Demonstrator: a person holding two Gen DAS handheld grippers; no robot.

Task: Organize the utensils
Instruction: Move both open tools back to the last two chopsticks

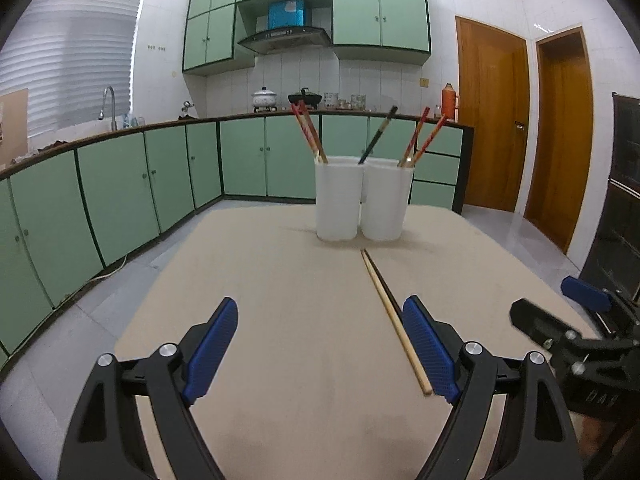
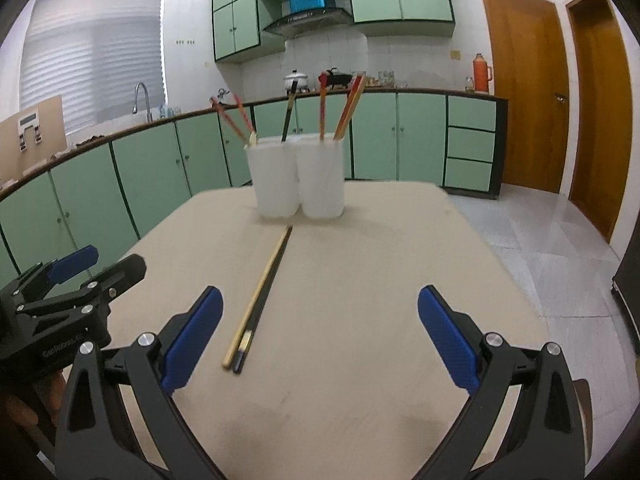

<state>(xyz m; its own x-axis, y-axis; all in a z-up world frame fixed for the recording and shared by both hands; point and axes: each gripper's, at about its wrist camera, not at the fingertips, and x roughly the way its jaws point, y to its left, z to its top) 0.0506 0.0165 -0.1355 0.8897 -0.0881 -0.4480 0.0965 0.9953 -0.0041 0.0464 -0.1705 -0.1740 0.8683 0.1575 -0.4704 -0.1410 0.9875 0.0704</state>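
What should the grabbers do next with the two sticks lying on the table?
Probably lower the right gripper over the loose chopsticks and close on one. Both grippers are open and empty, the sticks lie just left of it, and the white cups already hold others.

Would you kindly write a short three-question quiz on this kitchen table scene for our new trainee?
1. True or false: both the left gripper and the right gripper are open.
2. How many white cups stand on the table?
3. The loose chopsticks lie: A) inside a cup, B) flat on the table, C) between closed jaws.

Key: 1 true; 2 two; 3 B.
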